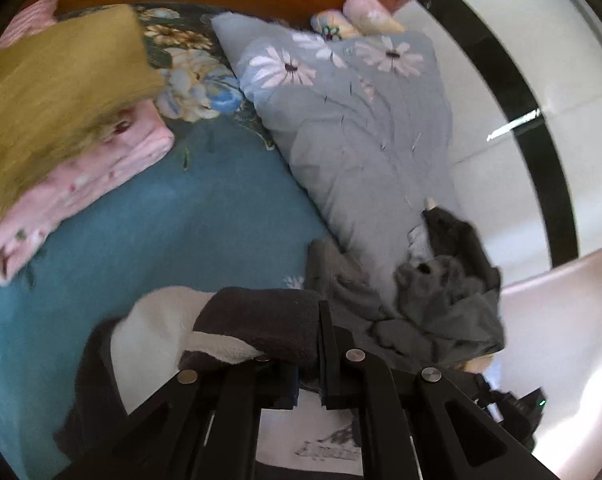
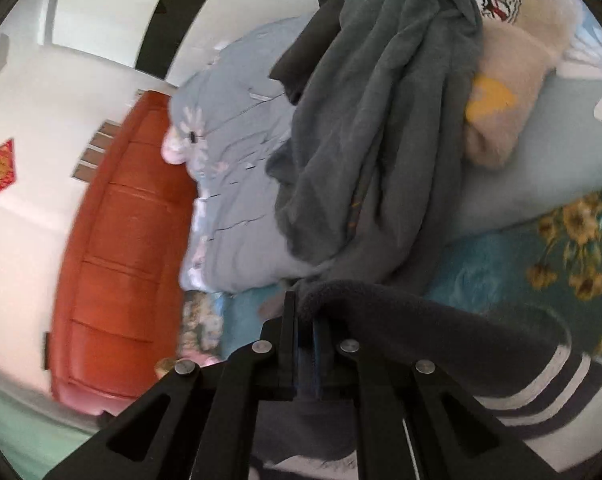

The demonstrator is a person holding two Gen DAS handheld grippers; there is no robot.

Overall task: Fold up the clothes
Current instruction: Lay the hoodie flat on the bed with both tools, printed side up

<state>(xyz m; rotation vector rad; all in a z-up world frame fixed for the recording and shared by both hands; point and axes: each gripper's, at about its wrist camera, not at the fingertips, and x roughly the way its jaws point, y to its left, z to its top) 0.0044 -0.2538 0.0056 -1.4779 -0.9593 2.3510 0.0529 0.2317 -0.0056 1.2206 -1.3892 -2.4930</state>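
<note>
A dark fleece garment with white panels (image 1: 257,320) hangs from my left gripper (image 1: 309,344), which is shut on its folded edge above the teal bedspread (image 1: 161,216). In the right wrist view my right gripper (image 2: 305,320) is shut on the same dark garment (image 2: 421,328), whose white-striped cuff (image 2: 557,384) drapes to the right. A crumpled grey garment (image 2: 381,120) lies on the quilt ahead; it also shows in the left wrist view (image 1: 441,304).
A stack of folded clothes, olive (image 1: 53,92) on pink (image 1: 85,184), sits at the left. A grey floral quilt (image 1: 353,120) lies along the bed's right side. A beige sweater (image 2: 513,80) lies beside the grey garment. The wooden headboard (image 2: 121,248) stands behind.
</note>
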